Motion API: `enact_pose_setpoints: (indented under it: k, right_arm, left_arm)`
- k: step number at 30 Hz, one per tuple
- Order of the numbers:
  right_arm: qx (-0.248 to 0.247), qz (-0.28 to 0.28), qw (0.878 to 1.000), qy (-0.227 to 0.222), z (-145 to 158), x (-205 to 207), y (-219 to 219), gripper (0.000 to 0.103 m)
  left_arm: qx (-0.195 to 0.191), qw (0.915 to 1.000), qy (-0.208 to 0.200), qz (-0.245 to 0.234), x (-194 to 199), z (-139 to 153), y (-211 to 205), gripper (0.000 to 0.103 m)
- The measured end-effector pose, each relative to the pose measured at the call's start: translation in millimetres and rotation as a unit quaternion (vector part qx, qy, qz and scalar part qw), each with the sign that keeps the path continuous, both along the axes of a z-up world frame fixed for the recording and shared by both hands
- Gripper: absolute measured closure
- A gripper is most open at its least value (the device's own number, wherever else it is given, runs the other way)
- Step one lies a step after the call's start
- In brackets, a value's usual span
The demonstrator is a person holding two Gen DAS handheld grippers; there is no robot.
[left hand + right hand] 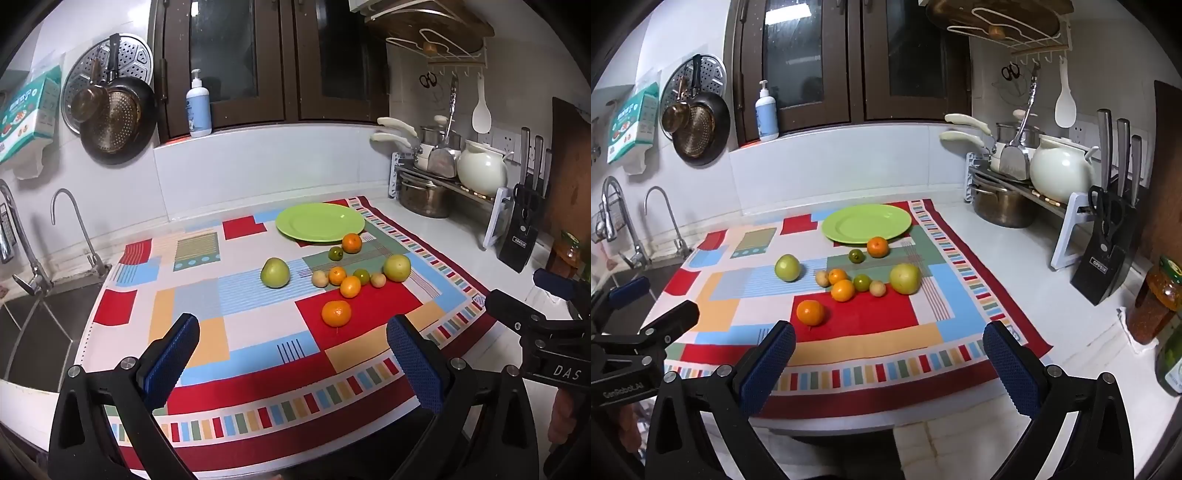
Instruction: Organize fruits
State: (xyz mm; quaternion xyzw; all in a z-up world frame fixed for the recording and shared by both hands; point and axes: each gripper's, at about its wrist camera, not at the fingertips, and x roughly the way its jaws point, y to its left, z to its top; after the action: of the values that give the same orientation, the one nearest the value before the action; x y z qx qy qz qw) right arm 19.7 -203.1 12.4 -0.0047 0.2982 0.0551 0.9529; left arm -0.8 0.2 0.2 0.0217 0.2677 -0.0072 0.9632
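Kitchen counter draped with a patchwork cloth (849, 343) in red, blue, yellow and white. At its far end, a round green plate (866, 223) — bare, nothing on it yet. Scattered on the cloth just in front of the plate: two large green fruits, one at the left of the group (788, 267) and one at the right (905, 278). Between and around them, four oranges, the nearest (811, 312) lying alone on a red patch, the farthest (878, 247) touching or almost touching the plate's near rim. Smaller still, two dark green citrus and two pale yellowish fruits packed close with the middle oranges.

Near edge of the cloth: left gripper (295, 354) and right gripper (888, 354), both with blue-padded fingers spread wide, holding nothing, tilted down toward the fruit and well apart from it.

Likely risks: round fruit rolling off when nudged — especially in the tight middle cluster, where closing on one piece could knock its neighbours; cloth bunching if a finger drags; soft fruit bruising under a hard squeeze.
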Motion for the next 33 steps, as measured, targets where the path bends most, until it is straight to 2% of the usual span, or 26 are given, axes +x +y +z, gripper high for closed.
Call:
enact_pose_setpoints:
  k: [8,9,33]
  right_arm:
    - [0.005,0.004,1.0,0.003,-1.1,3.6,0.3,0.001]
    - [0.005,0.005,1.0,0.002,0.3,-1.9,-0.5,0.001]
    - [0.014,0.016,1.0,-0.015,10.8,-10.1,-1.2,0.001]
  left_arm:
    - [0.003,0.9998,-0.012,0.015,-9.7,2.1,4.9,0.0]
    - [0.001,0.9998,-0.01,0.018,-9.0,9.1,2.7,0.0]
    - [-0.001,0.9997,-0.022,0.003,-15.8,16.7,-1.2,0.0]
